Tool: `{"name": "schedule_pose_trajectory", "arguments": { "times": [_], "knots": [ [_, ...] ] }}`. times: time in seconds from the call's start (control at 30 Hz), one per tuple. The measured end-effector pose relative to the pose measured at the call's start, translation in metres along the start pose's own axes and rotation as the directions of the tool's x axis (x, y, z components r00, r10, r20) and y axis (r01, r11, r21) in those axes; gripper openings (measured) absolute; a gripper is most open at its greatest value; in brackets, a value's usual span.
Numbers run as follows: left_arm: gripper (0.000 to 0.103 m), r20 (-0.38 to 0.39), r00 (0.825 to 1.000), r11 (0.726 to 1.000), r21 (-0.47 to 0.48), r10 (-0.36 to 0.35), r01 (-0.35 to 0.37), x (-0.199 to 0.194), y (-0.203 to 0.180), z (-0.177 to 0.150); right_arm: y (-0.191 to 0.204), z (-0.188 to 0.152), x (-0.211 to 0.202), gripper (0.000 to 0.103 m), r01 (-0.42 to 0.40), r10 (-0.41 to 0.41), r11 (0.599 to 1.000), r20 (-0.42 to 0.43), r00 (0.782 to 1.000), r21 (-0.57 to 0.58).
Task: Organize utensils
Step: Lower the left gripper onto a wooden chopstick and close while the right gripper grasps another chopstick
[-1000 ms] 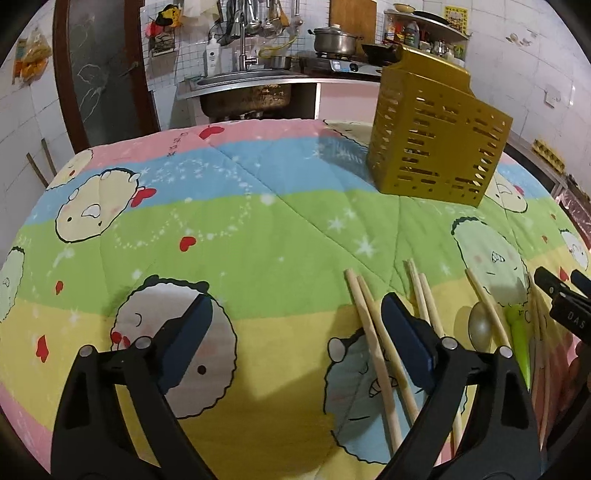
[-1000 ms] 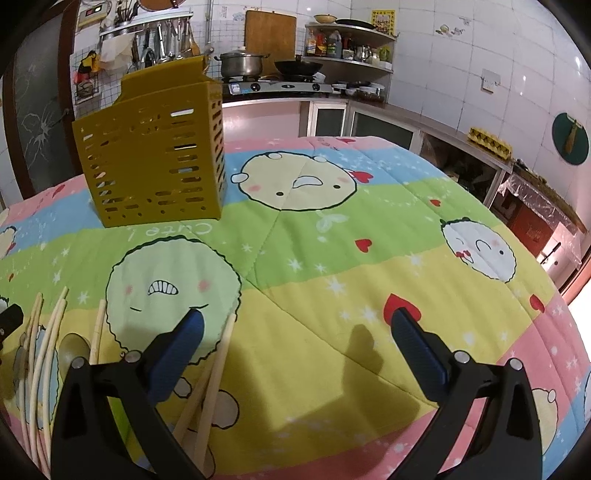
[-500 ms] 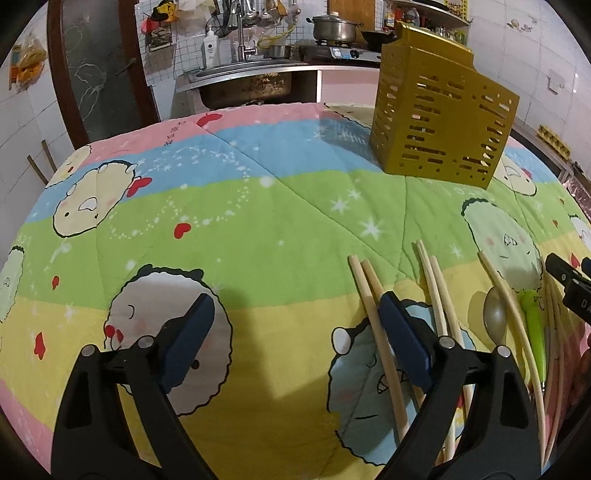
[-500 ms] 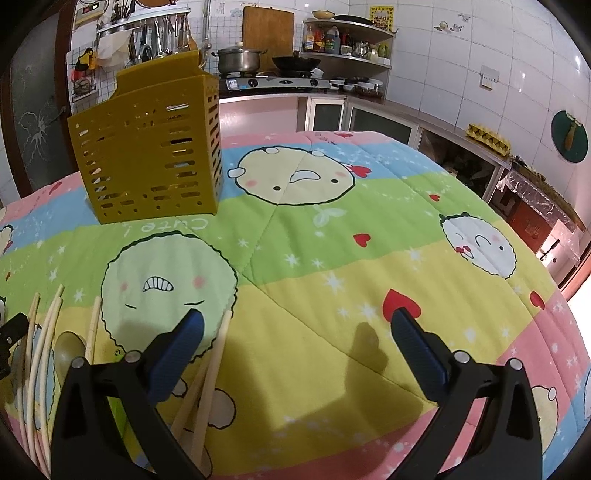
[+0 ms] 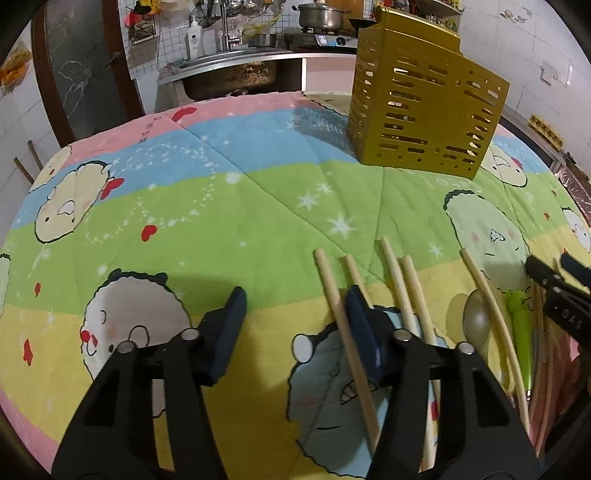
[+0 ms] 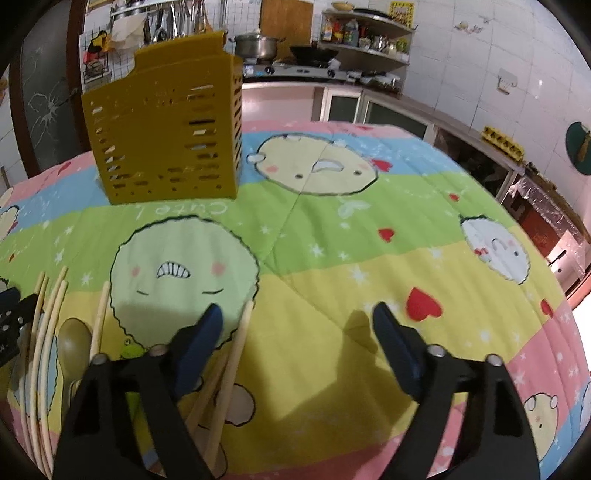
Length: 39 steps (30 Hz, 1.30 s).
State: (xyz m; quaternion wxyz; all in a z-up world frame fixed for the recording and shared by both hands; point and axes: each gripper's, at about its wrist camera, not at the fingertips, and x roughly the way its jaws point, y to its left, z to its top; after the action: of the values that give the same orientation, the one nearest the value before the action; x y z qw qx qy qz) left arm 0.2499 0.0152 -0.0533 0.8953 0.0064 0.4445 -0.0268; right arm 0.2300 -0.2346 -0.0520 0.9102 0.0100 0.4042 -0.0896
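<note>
White tiled walls [image 6: 461,55] enclose a kitchen with a steel sink [image 5: 229,72] and a pot [image 5: 319,16] on a stove. A wall shelf [image 6: 364,37] holds bottles, beside a dark door [image 5: 81,70].

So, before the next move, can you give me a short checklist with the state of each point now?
1. Left gripper empty: ok; its jaws have just been closing, nothing pressed between them.
2. Right gripper empty: ok; also just been closing, only the quilt under the gap.
3. Chopsticks within view: ok, lying loose on the quilt.
4. Yellow basket upright: ok.
5. Basket's top free: cannot tell.
6. Spoon clear of the chopsticks: not ok, one lies against it.
</note>
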Motion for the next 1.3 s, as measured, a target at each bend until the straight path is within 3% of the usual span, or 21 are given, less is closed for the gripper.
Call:
{"name": "schedule_pose_trajectory", "arguments": {
  "times": [0.4, 0.7, 0.93, 1.3],
  "knots": [
    [0.040, -0.034, 0.999, 0.997, -0.071, -0.009, 0.007, 0.006, 0.001, 0.008, 0.013, 0.001, 0.000, 0.035, -0.005, 0.006, 1.000, -0.030, 1.000, 0.027],
    [0.022, -0.059, 0.998, 0.995, -0.100, -0.014, 0.008, 0.008, -0.006, 0.012, 0.014, 0.006, 0.004, 0.009, -0.017, 0.020, 0.998, -0.045, 0.999, 0.065],
    [0.008, -0.046, 0.999, 0.997, -0.081, 0.000, -0.004, 0.011, -0.010, 0.015, 0.012, 0.011, 0.006, 0.007, -0.042, 0.046, 0.996, -0.049, 0.998, 0.079],
    [0.004, 0.012, 0.999, 0.994, -0.097, -0.042, 0.043, -0.008, -0.007, 0.020, 0.007, 0.025, -0.023, 0.005, -0.101, 0.096, 0.990, 0.051, 0.994, 0.094]
  ]
}}
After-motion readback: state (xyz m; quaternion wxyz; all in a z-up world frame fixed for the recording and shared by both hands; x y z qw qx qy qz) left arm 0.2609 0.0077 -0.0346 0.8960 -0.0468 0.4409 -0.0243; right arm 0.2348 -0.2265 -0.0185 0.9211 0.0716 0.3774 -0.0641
